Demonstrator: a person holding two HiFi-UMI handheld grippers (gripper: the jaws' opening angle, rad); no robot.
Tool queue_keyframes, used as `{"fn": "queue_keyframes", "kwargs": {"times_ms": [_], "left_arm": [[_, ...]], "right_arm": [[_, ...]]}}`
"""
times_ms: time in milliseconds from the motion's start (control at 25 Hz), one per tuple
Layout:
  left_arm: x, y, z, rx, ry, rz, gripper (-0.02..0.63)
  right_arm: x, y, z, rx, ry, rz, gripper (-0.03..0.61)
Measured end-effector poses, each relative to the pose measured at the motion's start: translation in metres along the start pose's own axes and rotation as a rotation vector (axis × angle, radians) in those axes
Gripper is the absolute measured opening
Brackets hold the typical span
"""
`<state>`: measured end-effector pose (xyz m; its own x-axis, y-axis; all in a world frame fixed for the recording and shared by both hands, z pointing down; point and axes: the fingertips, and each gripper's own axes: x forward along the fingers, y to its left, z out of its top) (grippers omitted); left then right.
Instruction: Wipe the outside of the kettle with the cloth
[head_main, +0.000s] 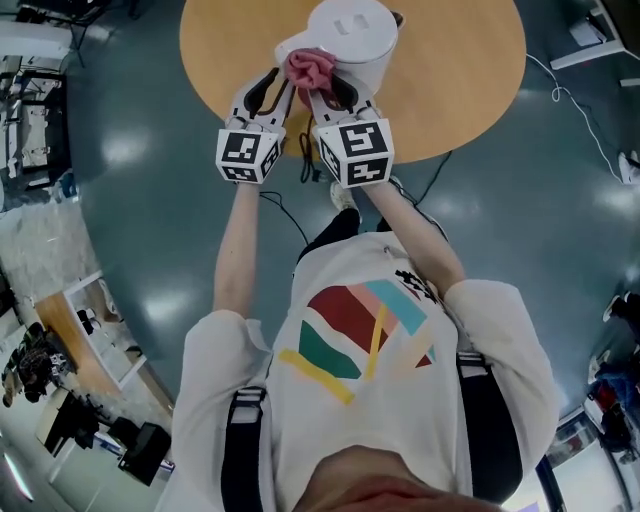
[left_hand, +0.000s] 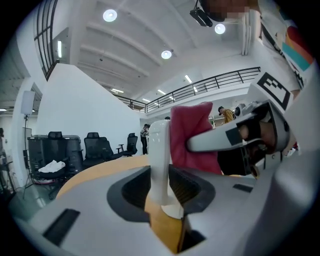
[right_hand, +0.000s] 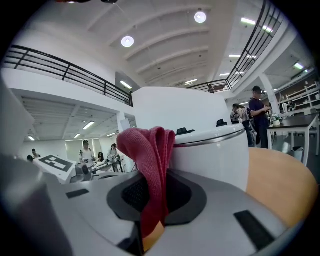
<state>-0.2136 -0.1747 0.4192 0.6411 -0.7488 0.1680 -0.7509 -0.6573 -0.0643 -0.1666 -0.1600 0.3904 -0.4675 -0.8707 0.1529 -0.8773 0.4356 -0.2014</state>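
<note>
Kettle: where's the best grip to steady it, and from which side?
Its handle: a slim upright bar standing off the kettle, facing the person's edge of the table. Come in level from that side, jaws either side of the bar, as the left gripper has it.

Open office hall, mezzanine railing (left_hand: 210, 82) running overhead, office chairs (left_hand: 95, 145) standing by a wall (left_hand: 85, 105), people (right_hand: 258, 112) standing at desks (right_hand: 295, 120)

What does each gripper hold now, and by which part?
The left gripper grips the white kettle by its upright handle. The right gripper pinches the red cloth at its lower part, the fold standing above the jaws.
</note>
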Motion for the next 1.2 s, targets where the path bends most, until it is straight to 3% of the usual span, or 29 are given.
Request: {"fn": "queue_keyframes", "kwargs": {"times_ms": [240,680,1000,1200], "left_arm": [[-0.003,-0.001,0.000,-0.023,-0.003,0.011,0.158],[-0.004,-0.006,0.003,-0.023,-0.014,0.063,0.156],[0.003,-0.007,-0.003,-0.029,0.002,0.148,0.156],[0.006,-0.009,-0.002,-0.029,0.012,0.190,0.156]], "right_arm": [[-0.004,-0.003,-0.001,0.036,0.004,-0.058,0.048],[-0.052,-0.046,0.002,-0.056,0.003,-0.052,0.048],[-0.070,-0.133,0.009,-0.045,0.002,-0.102,0.048],[-0.055,-0.157,0.014,-0.072,0.014,-0.078,0.046]]}}
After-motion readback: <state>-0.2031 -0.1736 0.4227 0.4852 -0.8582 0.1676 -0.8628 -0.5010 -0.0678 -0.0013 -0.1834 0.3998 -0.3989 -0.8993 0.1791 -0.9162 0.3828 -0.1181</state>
